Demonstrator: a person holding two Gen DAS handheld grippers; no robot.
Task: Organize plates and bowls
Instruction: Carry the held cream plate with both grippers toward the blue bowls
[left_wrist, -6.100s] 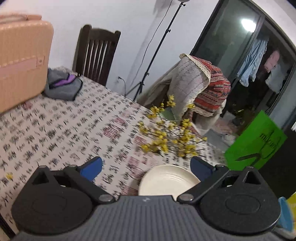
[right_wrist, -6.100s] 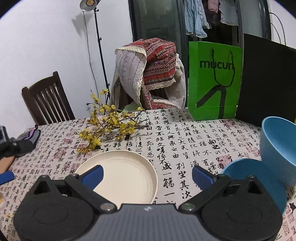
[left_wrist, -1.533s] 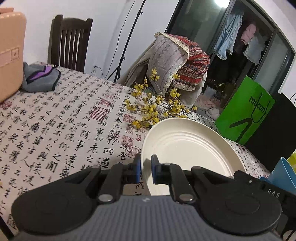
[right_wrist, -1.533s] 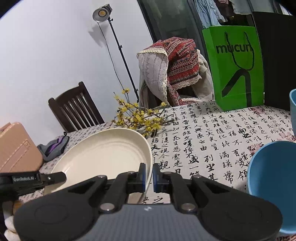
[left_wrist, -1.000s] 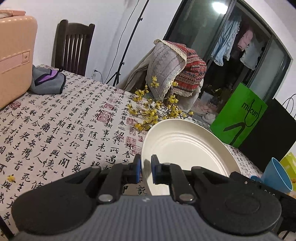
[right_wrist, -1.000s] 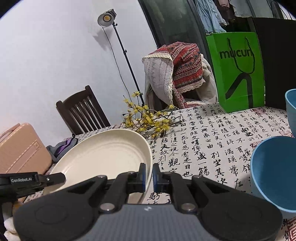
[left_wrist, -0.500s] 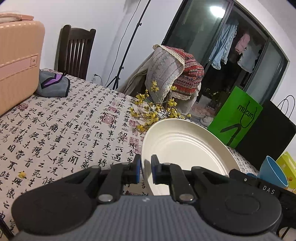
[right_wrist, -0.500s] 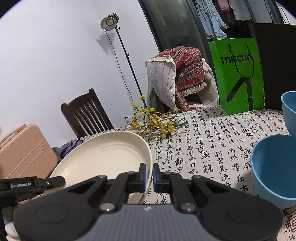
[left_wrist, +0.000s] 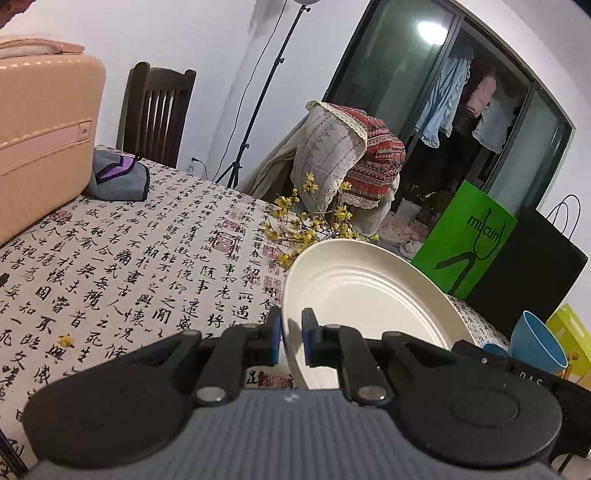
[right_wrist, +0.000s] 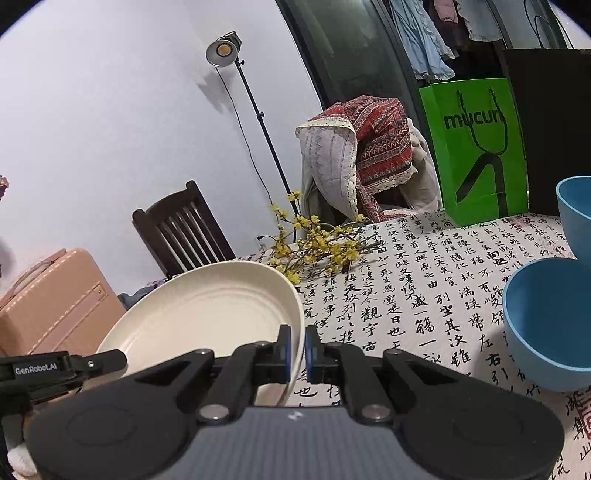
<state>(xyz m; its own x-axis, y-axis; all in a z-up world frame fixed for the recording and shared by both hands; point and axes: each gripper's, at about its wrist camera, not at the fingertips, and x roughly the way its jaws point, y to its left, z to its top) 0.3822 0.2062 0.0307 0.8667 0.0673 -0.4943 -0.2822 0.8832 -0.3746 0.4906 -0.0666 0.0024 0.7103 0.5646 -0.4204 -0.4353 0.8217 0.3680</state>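
A cream plate (left_wrist: 369, 299) hangs tilted above the table, held from both sides. My left gripper (left_wrist: 291, 334) is shut on its left rim. In the right wrist view the same cream plate (right_wrist: 207, 317) shows with my right gripper (right_wrist: 297, 350) shut on its right rim, and the left gripper's arm reaches in at the lower left. A blue bowl (right_wrist: 550, 325) sits on the cloth to the right, with a second blue bowl (right_wrist: 574, 218) behind it. In the left wrist view a blue bowl (left_wrist: 535, 343) peeks out at the far right.
The table (left_wrist: 140, 251) wears a cloth printed with black calligraphy. Yellow flower branches (left_wrist: 310, 225) lie past the plate. A pink suitcase (left_wrist: 40, 140) and a grey pouch (left_wrist: 118, 177) sit at the left. A green bag (right_wrist: 476, 147), a black bag and draped chairs stand behind.
Both grippers have carried the plate to the left and a little higher; the suitcase looms larger in both views. Both grips are unchanged.
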